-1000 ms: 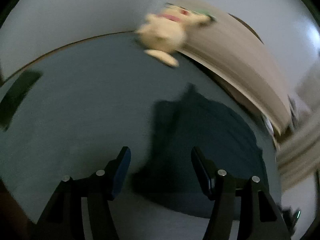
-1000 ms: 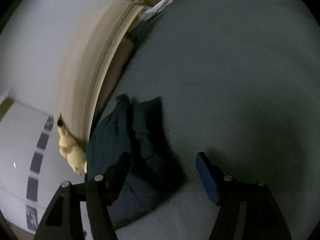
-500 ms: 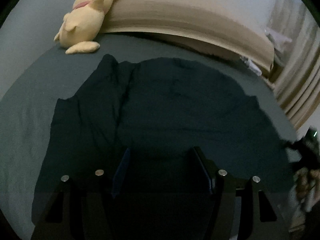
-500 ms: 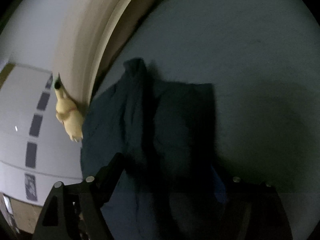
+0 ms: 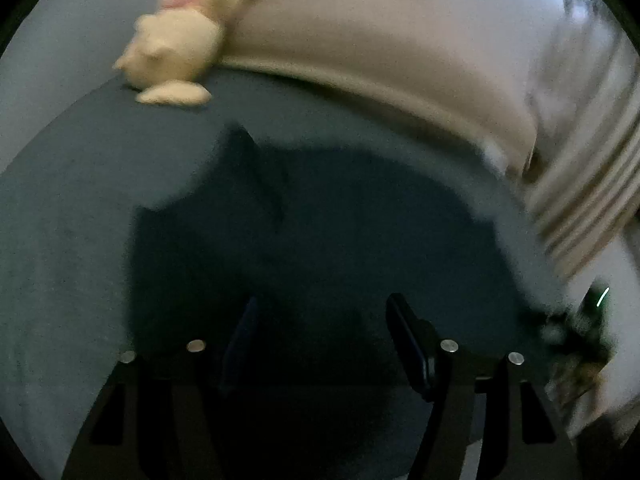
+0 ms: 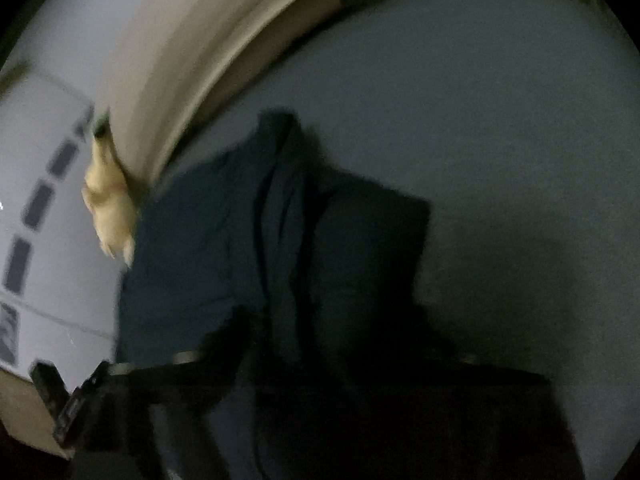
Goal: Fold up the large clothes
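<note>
A dark navy garment (image 5: 328,232) lies spread on the grey-blue bed (image 5: 72,200). It also shows in the right wrist view (image 6: 248,232), rumpled with a raised fold. My left gripper (image 5: 320,320) is open, its fingers low over the near part of the garment. My right gripper (image 6: 332,344) is lost in deep shadow over the garment's near edge; its fingers cannot be made out.
A yellow plush toy (image 5: 180,40) lies at the head of the bed against a beige headboard (image 5: 380,52); the toy also shows in the right wrist view (image 6: 108,208). Striped curtains (image 5: 592,200) hang at the right. A white wall (image 6: 48,240) lies left of the bed.
Both grippers have come down close over the garment. The left view has pulled back slightly since half a second ago; the right gripper has sunk further into shadow.
</note>
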The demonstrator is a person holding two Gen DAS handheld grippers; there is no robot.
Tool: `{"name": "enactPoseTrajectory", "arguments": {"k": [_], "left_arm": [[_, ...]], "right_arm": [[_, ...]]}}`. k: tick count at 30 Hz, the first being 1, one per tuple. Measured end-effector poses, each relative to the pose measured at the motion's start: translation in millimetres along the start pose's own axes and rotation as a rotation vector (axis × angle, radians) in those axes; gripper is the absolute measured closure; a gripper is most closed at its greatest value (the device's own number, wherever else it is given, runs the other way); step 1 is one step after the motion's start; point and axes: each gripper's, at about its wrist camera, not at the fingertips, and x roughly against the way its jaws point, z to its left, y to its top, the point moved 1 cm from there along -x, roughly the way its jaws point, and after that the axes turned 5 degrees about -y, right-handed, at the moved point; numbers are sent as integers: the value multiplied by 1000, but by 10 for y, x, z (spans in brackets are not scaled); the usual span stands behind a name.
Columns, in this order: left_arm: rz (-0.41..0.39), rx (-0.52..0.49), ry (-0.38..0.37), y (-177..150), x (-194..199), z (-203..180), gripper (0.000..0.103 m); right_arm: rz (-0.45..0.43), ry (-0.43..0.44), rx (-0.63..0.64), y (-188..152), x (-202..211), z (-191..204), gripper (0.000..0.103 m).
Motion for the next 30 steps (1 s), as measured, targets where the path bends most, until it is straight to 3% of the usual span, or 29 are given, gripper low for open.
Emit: {"name": "enactPoseTrajectory", "arguments": {"k": [3, 5, 7, 9, 14, 16, 17, 18, 19, 22, 27, 30], "left_arm": [[-87, 143, 33, 210, 345, 573, 23], [-55, 280, 7, 265, 373, 987, 23], [-9, 384, -49, 259, 299, 1243, 23], [23, 417, -100, 255, 170, 1314, 23], [139, 410, -121, 252, -282, 1206, 23], [147, 390, -106, 255, -368, 1168, 23], [150, 368, -75, 259, -394, 1169, 28], [173, 347, -27, 247, -434, 1165, 53], [196, 335, -11, 224, -474, 1175, 56], [200, 326, -2, 185, -497, 1217, 61], [205, 268, 58, 177, -505, 1107, 59], [137, 216, 148, 222, -283, 885, 55]], "right_arm": [[-64, -14, -59, -32, 211, -148, 17], [-152, -55, -68, -46, 428, -145, 17], [-210, -34, -44, -78, 618, -16, 17], [-241, 7, 24, -173, 768, 269, 17], [-165, 101, 363, -717, 734, 1355, 17], [-115, 97, 430, -932, 559, 1523, 17], [-102, 88, 440, -993, 483, 1564, 17], [-75, 65, 446, -1073, 361, 1593, 17], [-41, 47, 454, -1133, 230, 1598, 17], [0, -20, 466, -1266, 23, 1453, 18], [13, -48, 455, -1278, -65, 1490, 18], [1, -50, 440, -1201, 97, 1522, 18]]}}
